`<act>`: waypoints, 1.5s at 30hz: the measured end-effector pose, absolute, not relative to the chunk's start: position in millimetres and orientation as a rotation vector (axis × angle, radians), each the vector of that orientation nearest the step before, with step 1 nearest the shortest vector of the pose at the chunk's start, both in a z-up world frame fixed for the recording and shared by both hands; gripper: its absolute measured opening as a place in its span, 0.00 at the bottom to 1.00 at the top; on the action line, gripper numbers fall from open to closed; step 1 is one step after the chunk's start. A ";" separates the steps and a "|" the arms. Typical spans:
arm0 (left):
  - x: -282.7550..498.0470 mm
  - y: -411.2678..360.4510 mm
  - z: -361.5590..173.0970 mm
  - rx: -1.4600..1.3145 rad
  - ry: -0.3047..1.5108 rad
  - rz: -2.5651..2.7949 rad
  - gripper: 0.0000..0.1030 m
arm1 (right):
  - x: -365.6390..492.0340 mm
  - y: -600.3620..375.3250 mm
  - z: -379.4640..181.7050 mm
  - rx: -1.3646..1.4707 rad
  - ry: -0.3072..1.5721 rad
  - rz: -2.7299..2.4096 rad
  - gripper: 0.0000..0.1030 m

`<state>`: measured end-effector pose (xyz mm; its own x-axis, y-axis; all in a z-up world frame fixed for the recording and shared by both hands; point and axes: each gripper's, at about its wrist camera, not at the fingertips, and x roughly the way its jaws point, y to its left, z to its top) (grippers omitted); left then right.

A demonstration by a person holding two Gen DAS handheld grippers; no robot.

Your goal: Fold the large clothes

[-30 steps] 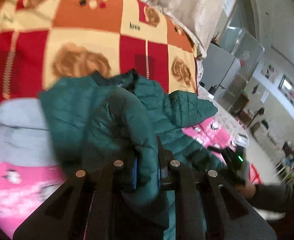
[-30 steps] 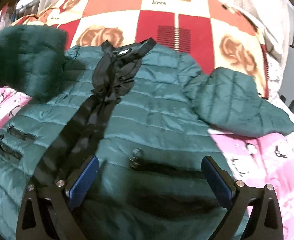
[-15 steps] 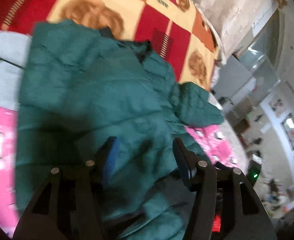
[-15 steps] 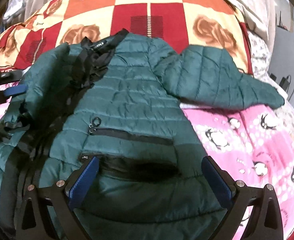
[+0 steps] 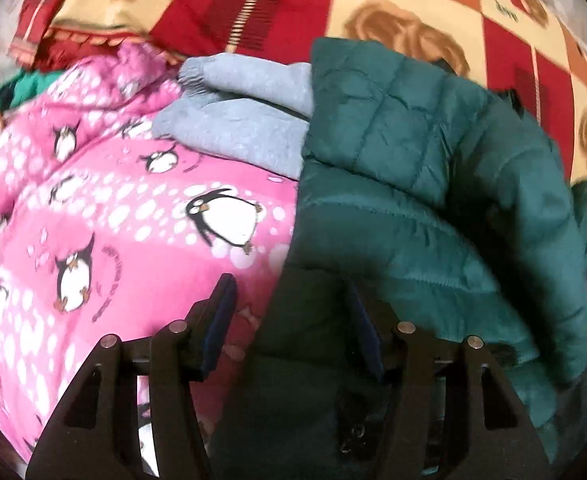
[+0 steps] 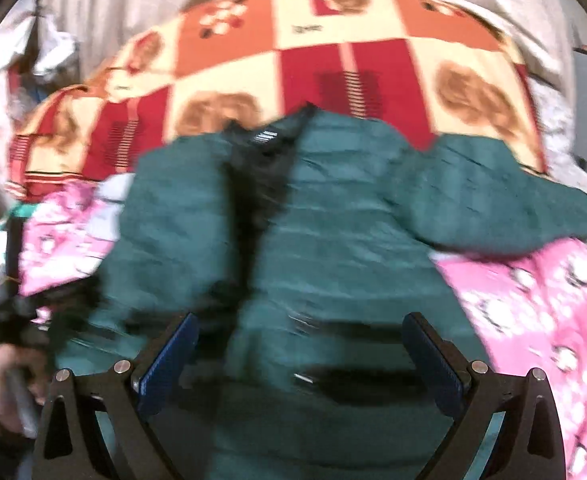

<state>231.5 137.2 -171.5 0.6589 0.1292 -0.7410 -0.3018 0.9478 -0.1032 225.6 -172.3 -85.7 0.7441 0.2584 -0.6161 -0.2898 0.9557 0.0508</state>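
A dark green quilted jacket [image 6: 325, 240] lies front-up on the bed, its black zip line running down the middle. Its left sleeve is folded in over the body [image 5: 393, 128]. Its right sleeve [image 6: 505, 200] still lies spread out to the right. My left gripper [image 5: 289, 320] is open and empty, low over the jacket's left edge. My right gripper [image 6: 301, 352] is open and empty, above the jacket's lower front. The right wrist view is blurred.
A pink penguin-print quilt [image 5: 93, 220] covers the bed on both sides of the jacket. A red, orange and cream checked blanket [image 6: 313, 60] lies behind it. A grey garment [image 5: 245, 120] lies beside the jacket's left shoulder.
My left gripper let go of the left sleeve, which now lies folded over the jacket, and swung left and down to the jacket's edge. My right gripper pulled back slightly, still open.
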 end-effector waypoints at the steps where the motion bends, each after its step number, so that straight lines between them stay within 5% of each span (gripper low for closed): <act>1: 230.9 135.4 -171.3 -0.207 0.809 0.244 0.55 | 229.6 -166.3 -87.5 -0.039 0.664 0.327 0.90; 10: 238.4 150.2 -176.6 -0.322 0.785 0.126 0.73 | 299.7 -172.7 -128.1 0.274 0.797 0.374 0.87; 13: 241.2 145.1 -177.8 -0.299 0.788 0.120 0.77 | 308.3 -162.0 -139.4 0.319 0.837 0.484 0.72; 27: 245.5 145.1 -179.3 -0.289 0.805 0.101 0.83 | 291.1 -130.3 -151.4 0.189 0.825 0.566 0.80; 30: 245.8 145.2 -179.0 -0.286 0.804 0.102 0.84 | 286.0 -139.3 -145.0 0.210 0.785 0.574 0.57; 32: 245.6 145.6 -178.8 -0.286 0.803 0.102 0.84 | 288.3 -145.8 -140.0 0.210 0.777 0.526 0.27; 33: 245.6 146.0 -178.8 -0.288 0.802 0.101 0.84 | 289.2 -147.7 -136.4 0.204 0.766 0.509 0.23; 45: 245.1 146.4 -176.4 -0.296 0.795 0.096 0.84 | 380.3 -191.3 -78.8 -0.184 0.681 0.192 0.12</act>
<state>245.1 146.4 -176.4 0.6986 -0.0262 -0.7151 -0.1951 0.9545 -0.2256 380.3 -191.3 -78.8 0.7605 0.1155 -0.6389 -0.2356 0.9661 -0.1057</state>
